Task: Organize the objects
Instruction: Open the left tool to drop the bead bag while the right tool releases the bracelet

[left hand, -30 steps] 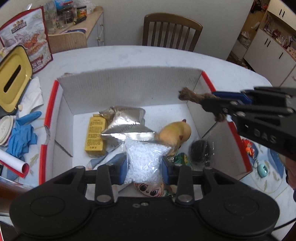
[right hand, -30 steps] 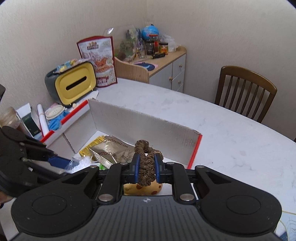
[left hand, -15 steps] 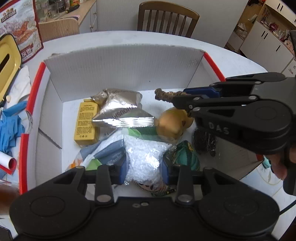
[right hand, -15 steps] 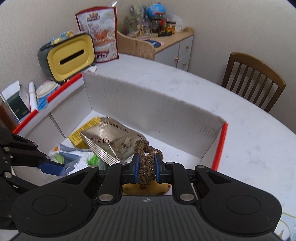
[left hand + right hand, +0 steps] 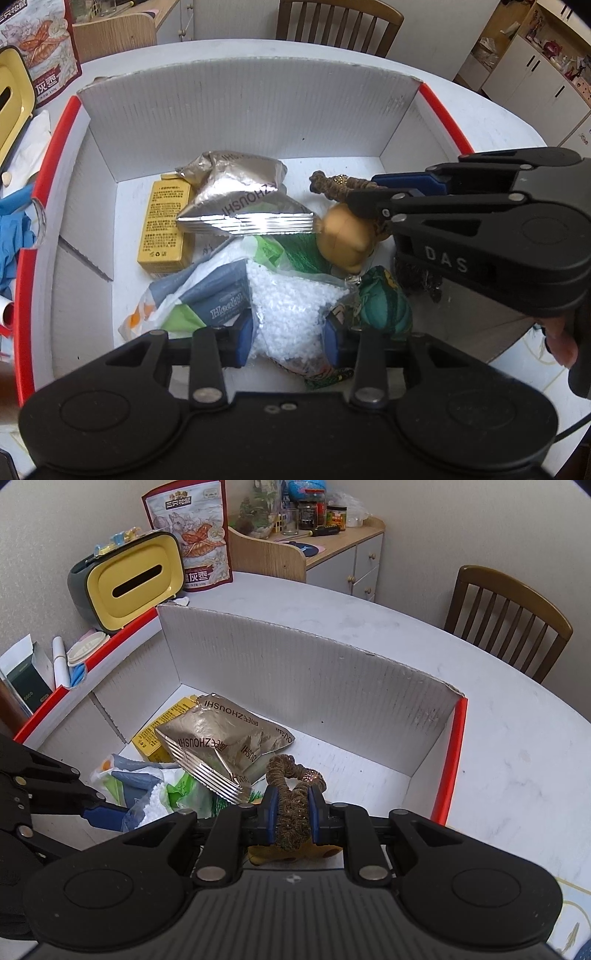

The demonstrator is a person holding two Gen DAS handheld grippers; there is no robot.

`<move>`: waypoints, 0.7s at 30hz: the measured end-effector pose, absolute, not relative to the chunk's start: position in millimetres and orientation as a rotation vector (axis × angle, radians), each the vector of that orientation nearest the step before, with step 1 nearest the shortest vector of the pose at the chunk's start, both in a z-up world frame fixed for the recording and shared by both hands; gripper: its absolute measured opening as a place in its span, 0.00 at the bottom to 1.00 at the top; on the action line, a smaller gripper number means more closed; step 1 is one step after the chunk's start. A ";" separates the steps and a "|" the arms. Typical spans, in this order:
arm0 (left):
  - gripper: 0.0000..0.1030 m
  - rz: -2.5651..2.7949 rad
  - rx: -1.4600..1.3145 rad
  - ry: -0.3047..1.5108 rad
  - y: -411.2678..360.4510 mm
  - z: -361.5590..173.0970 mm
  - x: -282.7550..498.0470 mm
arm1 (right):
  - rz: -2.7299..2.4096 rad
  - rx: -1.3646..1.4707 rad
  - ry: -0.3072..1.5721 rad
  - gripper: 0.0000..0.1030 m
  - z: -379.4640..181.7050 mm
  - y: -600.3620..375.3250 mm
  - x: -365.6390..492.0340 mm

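Over a corrugated white box [image 5: 240,110] with red-edged flaps, the left hand-held gripper [image 5: 290,334] pinched a clear bag of white pellets [image 5: 291,314], while the right hand-held gripper [image 5: 291,808] clamped a brown knitted scrunchie [image 5: 293,794]. Below lay a crinkled foil pouch [image 5: 243,199] and a yellow carton [image 5: 164,225]; bare floor remained along the far wall.

We take this for a home dining room: a round white bench [image 5: 498,738] with a wooden slat-back chair [image 5: 506,620], a low sideboard [image 5: 343,554] crowded with jars, a snack bag [image 5: 188,535], and white cupboards [image 5: 532,70] beyond.
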State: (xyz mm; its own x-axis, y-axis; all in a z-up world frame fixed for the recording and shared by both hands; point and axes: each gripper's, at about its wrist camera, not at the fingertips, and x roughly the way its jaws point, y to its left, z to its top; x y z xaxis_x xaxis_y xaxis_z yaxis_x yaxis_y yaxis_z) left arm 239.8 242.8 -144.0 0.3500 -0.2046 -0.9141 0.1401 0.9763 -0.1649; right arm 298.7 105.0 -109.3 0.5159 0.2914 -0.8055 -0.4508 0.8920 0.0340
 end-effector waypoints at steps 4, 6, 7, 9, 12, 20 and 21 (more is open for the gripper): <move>0.40 -0.219 -0.066 1.204 242.5 -146.0 243.3 | 0.453 -0.167 0.936 0.18 -107.1 101.9 297.1; 0.42 -0.213 -0.069 1.209 243.1 -146.8 245.3 | 0.452 -0.153 0.936 0.20 -104.9 99.3 295.3; 0.46 -0.208 -0.073 1.212 244.0 -147.1 246.3 | 0.452 -0.146 0.936 0.23 -103.4 97.8 294.1; 0.49 -0.199 -0.072 1.213 245.0 -147.5 246.9 | 0.450 -0.137 0.932 0.29 -99.8 95.2 291.6; 0.54 -0.195 -0.076 1.208 244.2 -146.3 246.5 | 0.457 -0.123 0.922 0.31 -93.3 91.7 286.5; 0.61 -0.184 -0.074 1.169 242.0 -133.0 239.4 | 0.456 -0.094 0.873 0.52 -72.5 82.5 269.5; 0.62 -0.182 -0.073 1.164 241.1 -130.7 238.5 | 0.457 -0.092 0.868 0.52 -69.5 81.6 267.4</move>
State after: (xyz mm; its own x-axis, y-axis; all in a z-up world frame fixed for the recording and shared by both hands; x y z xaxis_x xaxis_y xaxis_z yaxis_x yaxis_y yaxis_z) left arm 238.5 241.1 -130.7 0.3832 -0.1806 -0.9059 0.1048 0.9829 -0.1516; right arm 267.4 81.6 -69.5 0.5565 0.3501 -0.7535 -0.4237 0.8997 0.1050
